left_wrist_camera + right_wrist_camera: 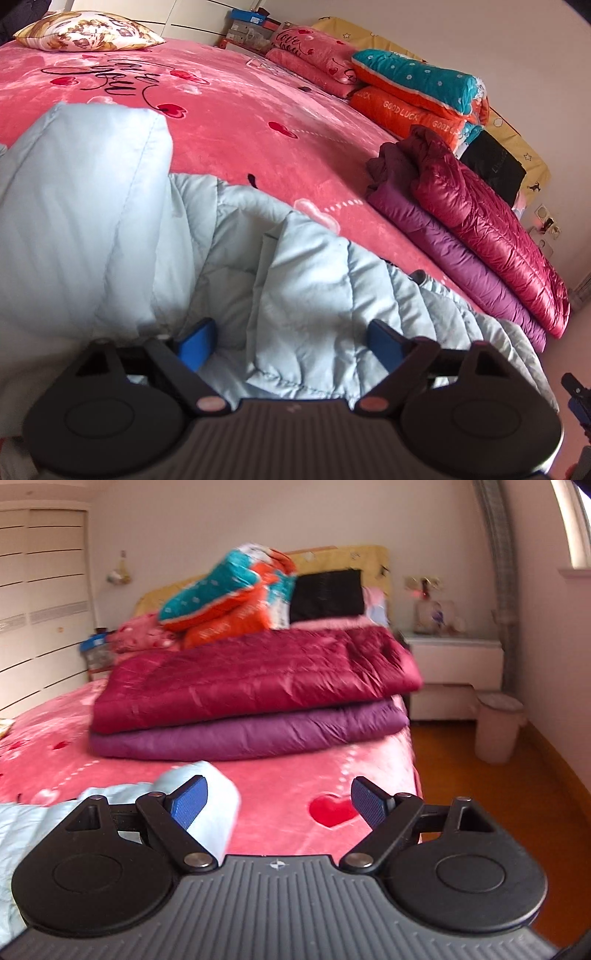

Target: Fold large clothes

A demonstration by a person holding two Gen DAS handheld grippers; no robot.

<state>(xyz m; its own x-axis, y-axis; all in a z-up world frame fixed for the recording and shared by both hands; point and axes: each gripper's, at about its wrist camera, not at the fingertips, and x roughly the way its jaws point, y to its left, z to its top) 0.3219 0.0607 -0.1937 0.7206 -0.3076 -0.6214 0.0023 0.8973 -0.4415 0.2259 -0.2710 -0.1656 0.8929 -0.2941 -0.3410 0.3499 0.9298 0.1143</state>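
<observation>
On the pink bedspread [229, 122] lies the pale blue padded jacket [288, 280], one sleeve already doubled over at the left. Left gripper [291, 339] hovers low over its quilting, jaws spread, padding between them but not pinched. Best move, I'd say: close on one thick seam, not loose fill. Further right, the maroon coat [491, 229] tops the purple one [443, 229], already folded. Right gripper [277, 801] hangs released above the bedspread, the jacket's edge at its left finger [190, 801].
</observation>
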